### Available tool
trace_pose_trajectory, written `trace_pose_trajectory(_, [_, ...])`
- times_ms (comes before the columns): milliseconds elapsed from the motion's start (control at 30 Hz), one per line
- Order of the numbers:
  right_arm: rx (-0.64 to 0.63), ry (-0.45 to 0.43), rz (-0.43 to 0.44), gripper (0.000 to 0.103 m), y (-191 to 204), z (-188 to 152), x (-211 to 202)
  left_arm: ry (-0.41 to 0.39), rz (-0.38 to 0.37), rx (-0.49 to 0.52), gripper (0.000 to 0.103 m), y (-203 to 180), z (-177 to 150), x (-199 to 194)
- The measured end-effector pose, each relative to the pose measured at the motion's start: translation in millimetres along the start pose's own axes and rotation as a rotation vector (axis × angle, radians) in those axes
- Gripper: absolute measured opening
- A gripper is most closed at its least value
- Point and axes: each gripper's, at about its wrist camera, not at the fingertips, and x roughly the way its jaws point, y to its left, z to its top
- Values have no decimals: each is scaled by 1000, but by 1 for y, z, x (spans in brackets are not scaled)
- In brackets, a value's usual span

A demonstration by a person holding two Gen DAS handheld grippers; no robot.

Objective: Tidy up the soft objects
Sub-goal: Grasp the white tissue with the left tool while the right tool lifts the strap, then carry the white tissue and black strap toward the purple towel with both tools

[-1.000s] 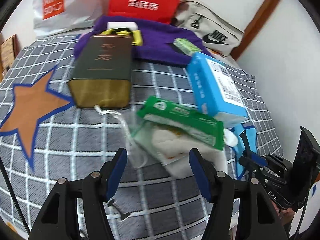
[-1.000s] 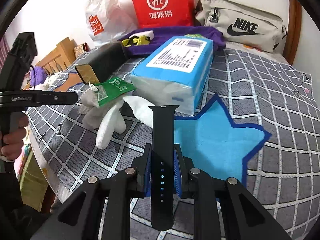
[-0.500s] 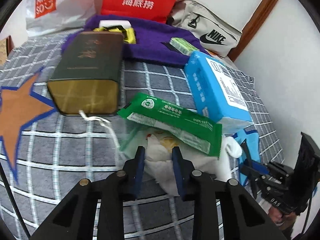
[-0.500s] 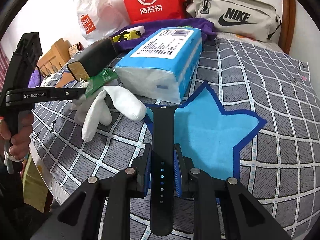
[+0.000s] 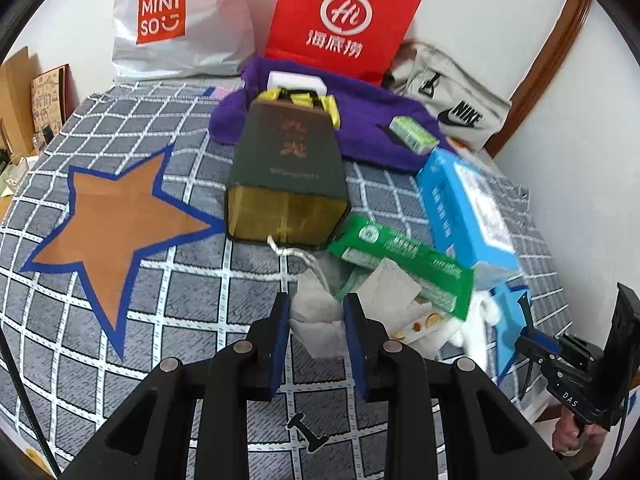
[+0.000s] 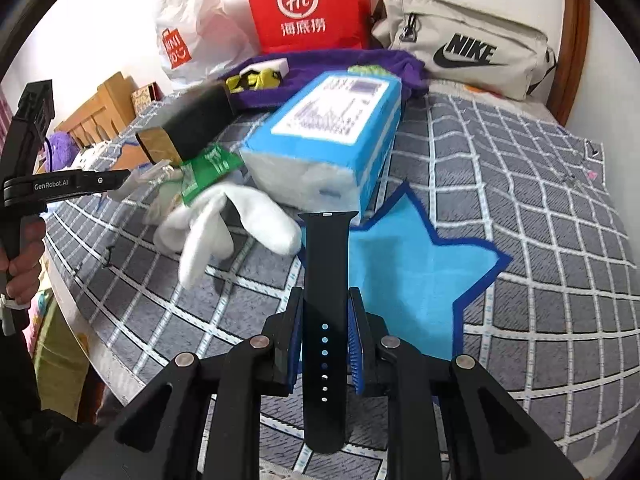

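Left wrist view is being filled mostly by the grey checked bedspread point(image 5: 168, 336), on which the clutter is being kept toward the wall so that the near squares and the orange star point(image 5: 120, 220) are being left free for moving. A red paper bag point(image 5: 344, 20), a white Miniso bag point(image 5: 176, 28) and a beige Nike pouch point(image 5: 452, 100) are being propped along the headboard wall, with a purple towel point(image 5: 372, 136) spread before them. A dark tea box point(image 5: 288, 176) is lying across the towel's front edge, and a blue tissue pack point(image 5: 468, 216) is lying beside it, near the bed's right edge.

A green-topped snack packet point(image 5: 400, 260) is lying just in front of both. A soft white cloth pouch point(image 5: 316, 316), possibly a drawstring bag, is being clamped by the left gripper point(image 5: 316, 332), whose jaws have just been closing on it; it appears to be raised clear of the bedspread, presumably for carrying to open room.

In the right wrist view, a black watch strap point(image 6: 325, 280) is being pinched by the right gripper point(image 6: 325, 340), its free end pointing toward the blue star point(image 6: 412, 268). White gloves point(image 6: 224, 224) are lying just to the strap's left.
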Motion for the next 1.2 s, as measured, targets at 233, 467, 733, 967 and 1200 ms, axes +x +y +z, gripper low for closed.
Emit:
trace_pose_trajectory(233, [6,-41,9,20,8,19,-21,-36,-12,2,26,-1,14,-19])
trace_pose_trajectory(467, [16,-76,9,20,13,43,-34,-67,-19,11,26,-1,32,-36])
trace_pose_trajectory(733, [-3,-124,33,20,19,78,-47,-86,-8,-9,26,6,52,-48])
trace_pose_trajectory(967, [-20,-163,43,20,21,113,-54,-113,-2,-20,26,7,72,-60])
trace_pose_trajectory(1200, [-38,-177,45,20,23,143,-53,-142,14,-18,26,6,97,-69])
